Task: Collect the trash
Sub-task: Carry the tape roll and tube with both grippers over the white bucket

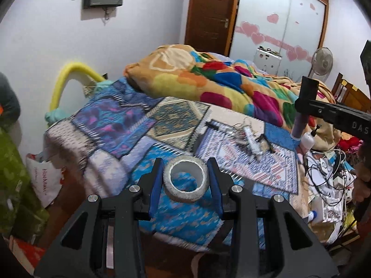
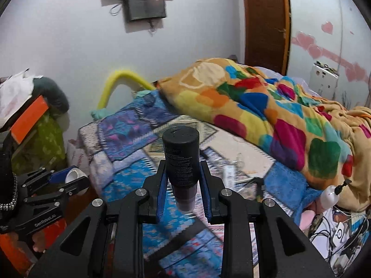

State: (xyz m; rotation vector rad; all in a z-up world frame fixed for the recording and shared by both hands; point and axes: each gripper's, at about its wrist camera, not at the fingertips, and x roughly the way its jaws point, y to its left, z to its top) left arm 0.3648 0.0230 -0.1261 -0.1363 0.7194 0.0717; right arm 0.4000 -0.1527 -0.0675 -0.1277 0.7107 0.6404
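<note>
Here, nearest the left wrist camera, the left gripper (image 1: 186, 180) is clamped on a grey tape roll (image 1: 186, 180), its blue pads (image 1: 155, 185) pressing the ring's outer sides, so the roll hangs in the air over the near corner of the bed (image 1: 176, 213). In the right wrist view the right gripper (image 2: 183, 178) is closed around a dark cylindrical bottle (image 2: 182, 159), held upright with its black cap on top and a paler end pointing down, also above the bed's patterned sheet (image 2: 129, 178). From the left camera the same bottle (image 1: 299, 127) shows further off toward the bed's right edge, gripped by black fingers (image 1: 308, 92). Just beyond it, at that edge, sits a small white pump bottle (image 1: 308, 139), and beside the bed on that side lies a tangle of cables and chargers (image 1: 329, 176). On the sheet, past the tape roll, rest a white power strip (image 1: 252, 143) and some loose wires. Further back a bright multicoloured blanket (image 1: 220, 78) is heaped across the bed. A yellow foam tube (image 1: 69, 76) arches at the bed's far left corner against the white wall, and behind the bed stand a brown door (image 1: 208, 11) and a frosted wardrobe with pink hearts (image 1: 278, 23)
</note>
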